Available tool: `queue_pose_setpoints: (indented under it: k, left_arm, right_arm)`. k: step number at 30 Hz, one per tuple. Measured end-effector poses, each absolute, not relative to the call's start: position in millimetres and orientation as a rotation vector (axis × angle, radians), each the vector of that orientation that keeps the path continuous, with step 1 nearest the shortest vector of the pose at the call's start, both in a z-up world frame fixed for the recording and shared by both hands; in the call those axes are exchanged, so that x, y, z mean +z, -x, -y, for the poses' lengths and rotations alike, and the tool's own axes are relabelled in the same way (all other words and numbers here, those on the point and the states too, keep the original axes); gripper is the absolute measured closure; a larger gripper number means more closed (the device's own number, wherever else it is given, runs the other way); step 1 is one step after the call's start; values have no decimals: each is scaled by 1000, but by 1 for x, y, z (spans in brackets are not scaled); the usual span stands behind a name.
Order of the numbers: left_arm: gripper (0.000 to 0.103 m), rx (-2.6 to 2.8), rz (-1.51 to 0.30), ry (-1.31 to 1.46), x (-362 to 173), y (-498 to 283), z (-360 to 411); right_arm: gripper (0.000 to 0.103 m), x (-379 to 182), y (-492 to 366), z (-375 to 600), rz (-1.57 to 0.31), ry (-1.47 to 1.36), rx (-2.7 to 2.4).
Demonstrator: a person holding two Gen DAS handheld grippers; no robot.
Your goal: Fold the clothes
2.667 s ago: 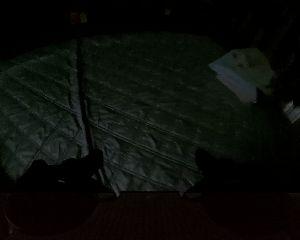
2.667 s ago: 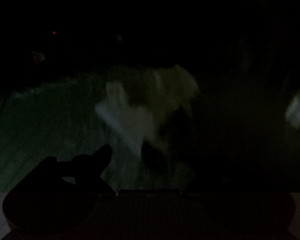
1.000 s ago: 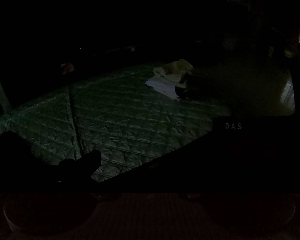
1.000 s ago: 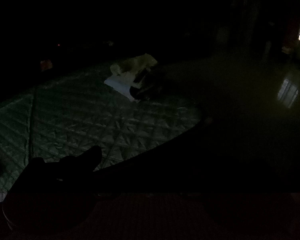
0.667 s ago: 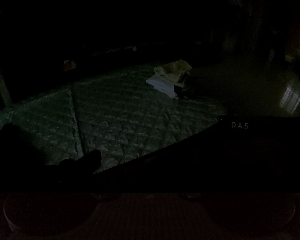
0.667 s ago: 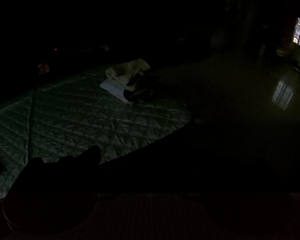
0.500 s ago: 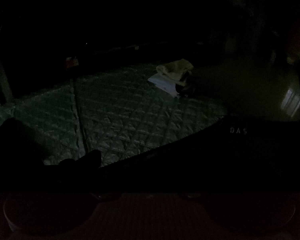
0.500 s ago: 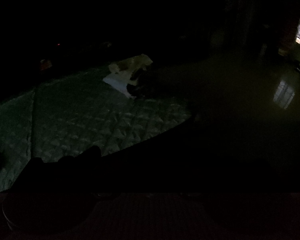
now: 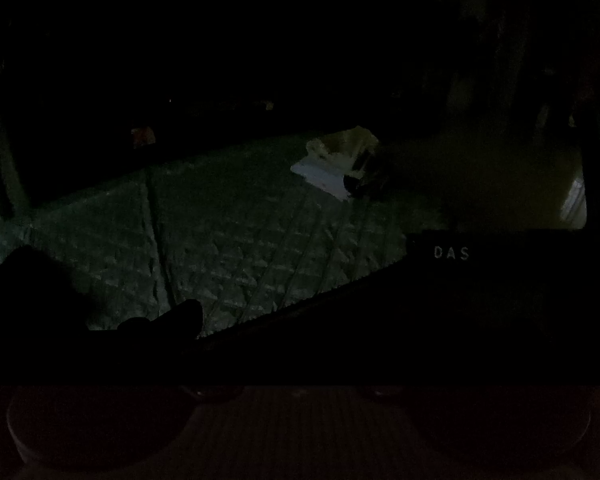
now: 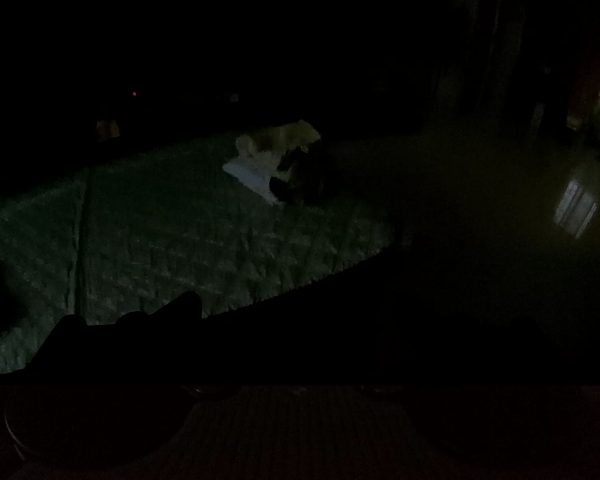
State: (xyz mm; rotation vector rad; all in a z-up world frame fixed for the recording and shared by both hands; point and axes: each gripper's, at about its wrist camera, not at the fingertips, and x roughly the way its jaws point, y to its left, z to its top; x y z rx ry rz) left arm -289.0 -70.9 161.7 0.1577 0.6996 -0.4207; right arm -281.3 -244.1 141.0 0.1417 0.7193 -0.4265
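The room is very dark. A dark garment point(image 9: 440, 312) with white letters "DAS" hangs across the lower right of the left wrist view and hides my left gripper's right finger. The same dark cloth point(image 10: 380, 320) crosses the right wrist view. Only one finger point(image 9: 172, 316) of my left gripper and one finger point(image 10: 168, 312) of my right gripper show as silhouettes, level with the cloth edge. Whether they grip it is too dark to tell. A pale stack of folded clothes point(image 9: 332, 164) lies far off on the green quilted mat point(image 9: 220, 232), also in the right wrist view point(image 10: 268, 156).
The mat point(image 10: 140, 240) has a seam running front to back at the left. A shiny floor with a window reflection point(image 10: 576, 204) lies to the right. A small orange object point(image 9: 142, 136) sits beyond the mat's far edge.
Since 2.7 s ago both grippers have risen and pulled back; the dark garment now hangs in front of both cameras. In the last second the views only swayed slightly.
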Motion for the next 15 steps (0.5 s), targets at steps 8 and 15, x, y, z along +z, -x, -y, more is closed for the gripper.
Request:
queue_pose_setpoints:
  k: [8,15]
  left_arm:
    - [1,-397,-671,-137,169,293,66]
    - [1,-389,-660,-126,170,294,63]
  right_arm:
    - [0,151,281,238,-678,-100,-427]
    - [0,156,283,240,-628,-114,-438]
